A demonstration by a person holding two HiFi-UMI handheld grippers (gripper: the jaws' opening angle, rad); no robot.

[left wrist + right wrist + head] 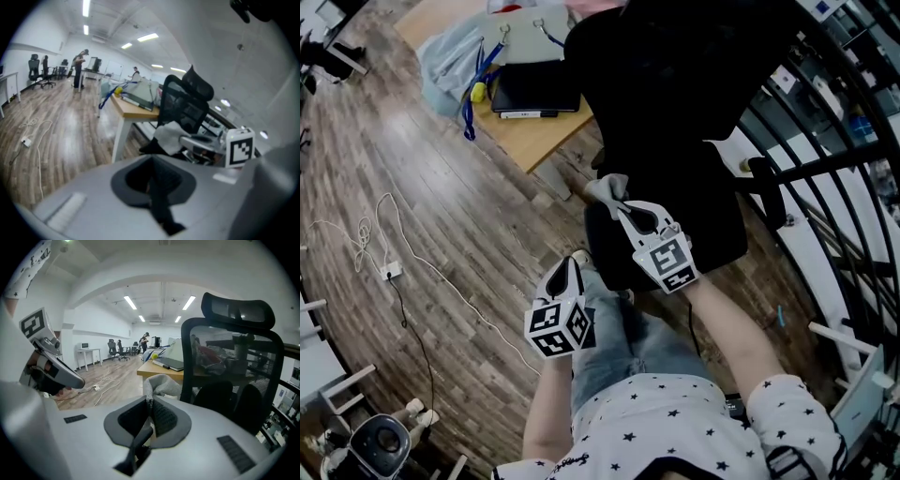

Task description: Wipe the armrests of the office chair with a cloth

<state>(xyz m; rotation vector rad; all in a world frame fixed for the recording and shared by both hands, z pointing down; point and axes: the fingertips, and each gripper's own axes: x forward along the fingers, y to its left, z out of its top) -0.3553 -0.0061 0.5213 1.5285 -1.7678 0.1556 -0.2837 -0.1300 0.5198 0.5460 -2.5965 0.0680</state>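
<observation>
Cloth (162, 384) sits pinched in right claw (150, 402) beside chair (220, 357).

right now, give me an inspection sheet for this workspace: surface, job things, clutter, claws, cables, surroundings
surface: wood-plank floor; wooden desk beside the chair.
job's things: black office chair; grey cloth held at its side, contact with an armrest cannot be told.
clutter: on the desk, a black flat case, a plastic bag and a blue lanyard.
claws: right claw shut on the cloth; left claw shut, empty.
cables: white cable loose on the floor, with a small white plug block on it.
surroundings: black railing past the chair; people far across the room.
</observation>
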